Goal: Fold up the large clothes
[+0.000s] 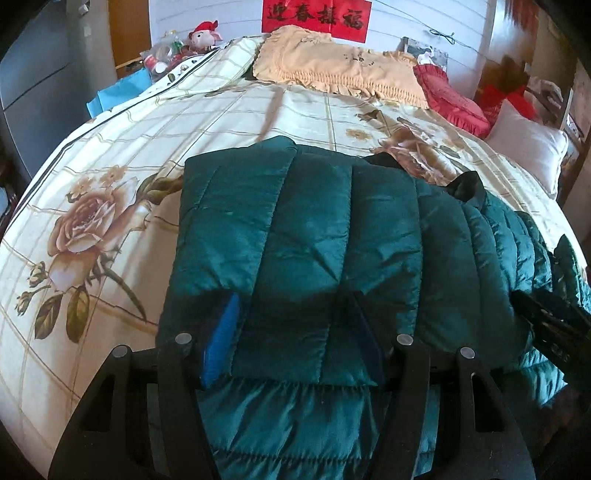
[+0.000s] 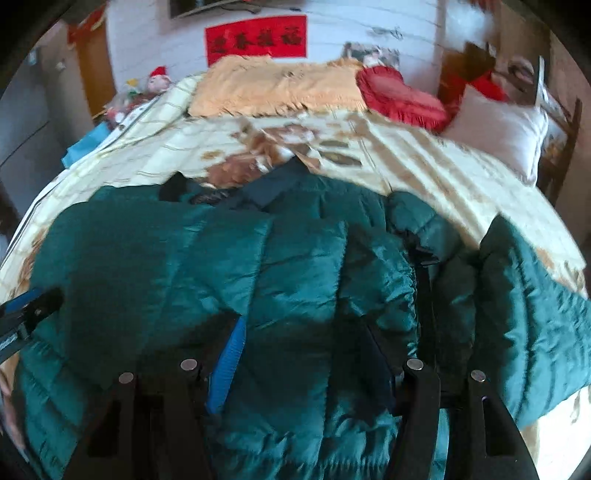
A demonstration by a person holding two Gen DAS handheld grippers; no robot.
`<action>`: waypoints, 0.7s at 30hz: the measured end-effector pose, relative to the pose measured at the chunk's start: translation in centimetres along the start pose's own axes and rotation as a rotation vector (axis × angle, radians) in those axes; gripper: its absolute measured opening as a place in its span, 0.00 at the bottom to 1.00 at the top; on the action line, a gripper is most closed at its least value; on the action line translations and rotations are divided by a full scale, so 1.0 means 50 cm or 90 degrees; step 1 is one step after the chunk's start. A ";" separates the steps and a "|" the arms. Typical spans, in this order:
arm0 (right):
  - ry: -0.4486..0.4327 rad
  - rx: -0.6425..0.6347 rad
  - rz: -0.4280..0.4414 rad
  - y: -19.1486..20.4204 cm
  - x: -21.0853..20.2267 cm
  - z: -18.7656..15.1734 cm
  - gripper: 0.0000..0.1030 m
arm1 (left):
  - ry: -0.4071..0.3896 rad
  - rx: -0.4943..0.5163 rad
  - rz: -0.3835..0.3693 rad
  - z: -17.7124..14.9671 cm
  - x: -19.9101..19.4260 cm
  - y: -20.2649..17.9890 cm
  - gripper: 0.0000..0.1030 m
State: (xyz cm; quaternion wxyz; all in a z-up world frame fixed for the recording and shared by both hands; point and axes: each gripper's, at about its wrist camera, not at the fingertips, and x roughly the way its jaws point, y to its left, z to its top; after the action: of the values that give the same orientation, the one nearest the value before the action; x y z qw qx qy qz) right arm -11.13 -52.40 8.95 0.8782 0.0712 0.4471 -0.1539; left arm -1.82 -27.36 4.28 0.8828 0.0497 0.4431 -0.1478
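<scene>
Jacket: a teal quilted puffer jacket (image 1: 314, 229) lies spread on the bed, near its foot end, with 1 panel folded over the body so that its straight hem edge crosses between the left tongs.
Collar: the dark collar (image 2: 273, 188) points toward the head of the bed.
Sleeve: 1 sleeve (image 2: 532, 306) lies out to the right side on the cover, just beside the body of the jacket.
Left gripper: the left gripper (image 1: 291, 332) sits low over the jacket's near edge, its 2 fingers spread wide, the blue pad (image 1: 221, 339) on 1 side and the dark finger on the other, with the folded panel lying between them; the fingers are not pressed together on the cloth.
Right gripper: the right gripper (image 2: 303, 354) is likewise over the jacket's near part, fingers apart, cloth between them and bulging up; that view is blurred.
Bed cover: a cream bedspread (image 1: 110, 192) with brown roses and a grid pattern.
Head of bed: a yellow fringed pillow cover (image 1: 332, 66), a red cushion (image 1: 450, 99) and a white pillow (image 1: 528, 147).
Wall: a red banner (image 1: 317, 14) with dark characters.
Left corner: a stuffed toy in a red hat (image 1: 203, 35) among small clutter.
</scene>
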 end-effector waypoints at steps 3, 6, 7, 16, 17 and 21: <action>0.008 0.006 0.001 -0.003 0.015 0.003 0.58 | 0.001 0.004 0.009 0.000 0.003 -0.004 0.59; 0.008 0.007 0.009 -0.004 -0.011 0.006 0.58 | 0.002 0.005 0.010 0.000 0.003 -0.003 0.59; 0.004 0.011 0.014 -0.007 -0.023 0.006 0.58 | 0.002 0.006 0.010 0.000 0.003 -0.003 0.59; 0.006 0.007 -0.015 -0.032 -0.049 -0.041 0.58 | -0.007 0.010 0.018 -0.009 -0.002 -0.010 0.59; 0.013 0.003 -0.014 -0.031 -0.036 -0.044 0.58 | -0.006 0.010 0.017 -0.011 -0.007 -0.010 0.59; 0.011 -0.003 -0.016 -0.027 -0.051 -0.045 0.58 | -0.002 0.006 0.006 -0.022 -0.036 -0.007 0.59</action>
State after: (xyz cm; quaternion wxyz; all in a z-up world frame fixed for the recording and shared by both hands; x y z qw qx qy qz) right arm -14.72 -52.55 9.68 0.8726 0.0647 0.4557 -0.1636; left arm -3.78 -27.08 5.05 0.8840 0.0557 0.4408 -0.1456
